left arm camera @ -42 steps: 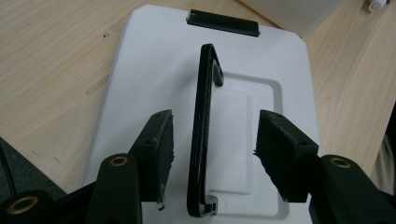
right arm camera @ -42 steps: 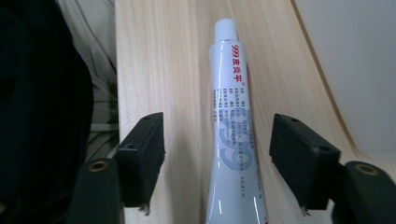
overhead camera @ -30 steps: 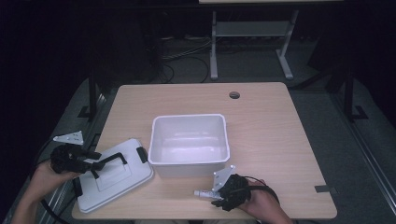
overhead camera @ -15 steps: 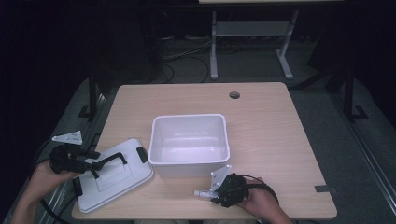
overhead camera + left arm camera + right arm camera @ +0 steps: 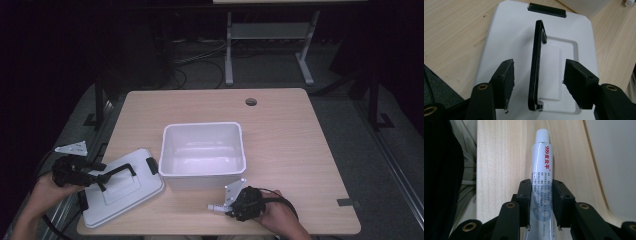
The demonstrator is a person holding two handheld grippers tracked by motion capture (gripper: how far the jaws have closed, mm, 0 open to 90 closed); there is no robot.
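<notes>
Hands reach in from the near edge of a pale wooden table [image 5: 295, 130], each holding a black two-jaw gripper. At the near right, the right gripper [image 5: 227, 207] has just closed its jaws on a white ointment tube [image 5: 217, 206] that lies flat on the wood, cap pointing to the left in the high view; the right gripper view shows both pads pressed against the tube's printed body, its ribbed white cap [image 5: 542, 135] jutting beyond the jaws and red lettering running along its side. At the near left, the left gripper [image 5: 102, 178] hovers over a white box lid [image 5: 120, 192] that lies flat at the table's front-left corner, partly overhanging the edge. The left gripper view shows its jaws parted, one pad [image 5: 505, 77] on either side of the lid's raised black handle [image 5: 536, 65], with a clear gap between each pad and the handle. A black latch [image 5: 547, 10] sits at the lid's far end. Just beyond the tube and beside the lid stands an open white plastic bin [image 5: 202, 172], mid-table. Farther back, a round cable hole [image 5: 251, 102] marks the tabletop.
</notes>
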